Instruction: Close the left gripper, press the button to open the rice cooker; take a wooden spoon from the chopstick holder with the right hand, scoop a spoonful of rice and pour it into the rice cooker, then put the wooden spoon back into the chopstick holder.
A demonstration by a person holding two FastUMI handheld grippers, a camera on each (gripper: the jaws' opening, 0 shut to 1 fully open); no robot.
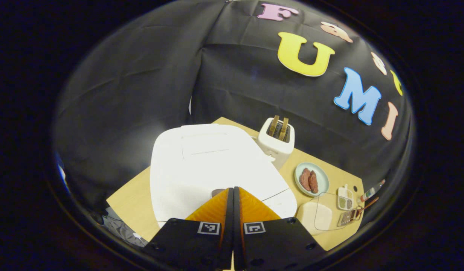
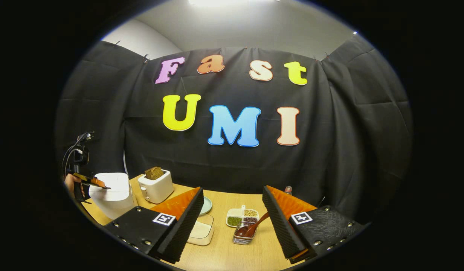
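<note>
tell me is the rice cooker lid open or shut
Shut: the rice cooker lid lies flat and white under the closed left gripper.

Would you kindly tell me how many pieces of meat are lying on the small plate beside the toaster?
2. Both lie side by side on the plate, right of the toaster: one piece to the left, the other against it. Nothing appears to hide more.

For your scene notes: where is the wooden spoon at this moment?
In the right gripper view, the wooden spoon leans in the small metal holder on the table, between the open right gripper's fingers, just in front of the divided dish of beans.
</note>
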